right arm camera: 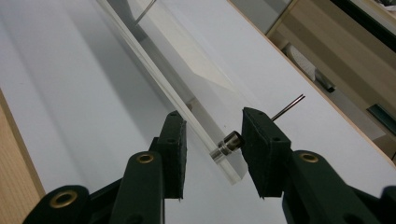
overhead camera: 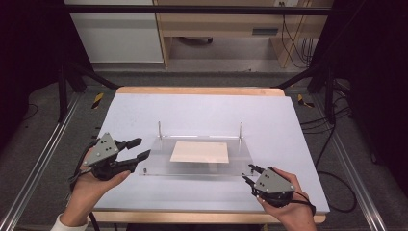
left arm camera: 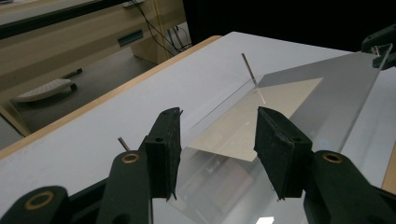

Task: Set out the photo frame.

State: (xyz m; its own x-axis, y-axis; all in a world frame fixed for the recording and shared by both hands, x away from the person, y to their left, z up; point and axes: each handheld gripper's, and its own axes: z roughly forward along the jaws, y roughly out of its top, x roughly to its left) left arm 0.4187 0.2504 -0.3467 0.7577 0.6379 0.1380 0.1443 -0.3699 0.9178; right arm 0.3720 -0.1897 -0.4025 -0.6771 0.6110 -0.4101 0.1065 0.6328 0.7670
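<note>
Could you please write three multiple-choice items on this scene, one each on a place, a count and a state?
1. Where does the cream sheet lie?
A. at the clear acrylic plate
B. on the floor
C. in the left gripper

2. How many thin metal rods stand upright at the plate's far edge?
A. none
B. two
C. five

3. How do the right gripper jaws stand?
A. apart, astride the plate's corner
B. shut tight
C. clamped on the sheet

Key: 1 A, the sheet sits within the plate's outline; 2 B, one rod near each far corner; 3 A, gaps show beside both pads.

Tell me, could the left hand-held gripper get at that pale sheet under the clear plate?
Probably not directly. The left hand-held gripper sits open at the clear plate's left edge, but the pale sheet lies flat beneath that plate, which covers it. The plate would likely have to be lifted first.
</note>
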